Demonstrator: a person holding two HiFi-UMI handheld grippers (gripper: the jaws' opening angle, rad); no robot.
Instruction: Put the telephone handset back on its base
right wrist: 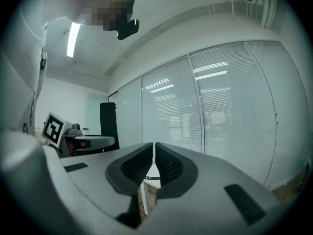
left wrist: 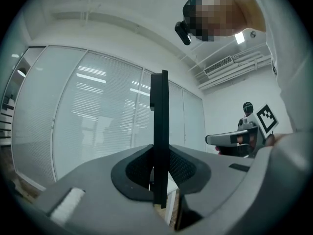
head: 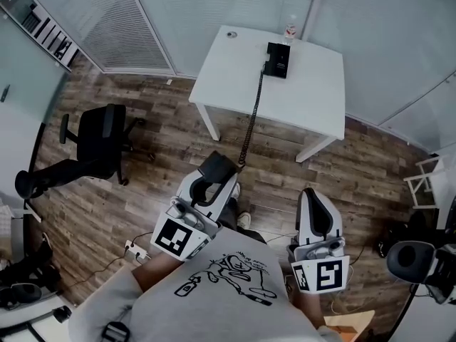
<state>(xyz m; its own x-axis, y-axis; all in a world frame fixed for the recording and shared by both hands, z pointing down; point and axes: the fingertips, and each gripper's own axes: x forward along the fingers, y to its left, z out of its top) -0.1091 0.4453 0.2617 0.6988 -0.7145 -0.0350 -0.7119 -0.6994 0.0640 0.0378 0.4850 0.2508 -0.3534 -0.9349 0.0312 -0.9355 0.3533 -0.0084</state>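
Note:
The black telephone handset [head: 217, 168] stands on edge between the jaws of my left gripper [head: 214, 177], which is shut on it, well back from the table. In the left gripper view the handset [left wrist: 159, 126] rises upright out of the left gripper [left wrist: 159, 177]. Its coiled black cord [head: 251, 120] stretches across the floor gap to the black telephone base [head: 278, 59] on the white table [head: 228, 77]. My right gripper [head: 315, 197] hangs level beside the left one, shut with nothing in it; the pads of the right gripper [right wrist: 154, 163] meet.
A small bottle [head: 290, 30] stands at the table's far edge beside the base. A black office chair [head: 100, 141] is on the wooden floor at the left, a power strip [head: 135, 249] near my feet, a white rack [head: 427, 180] and another chair [head: 413, 261] at the right.

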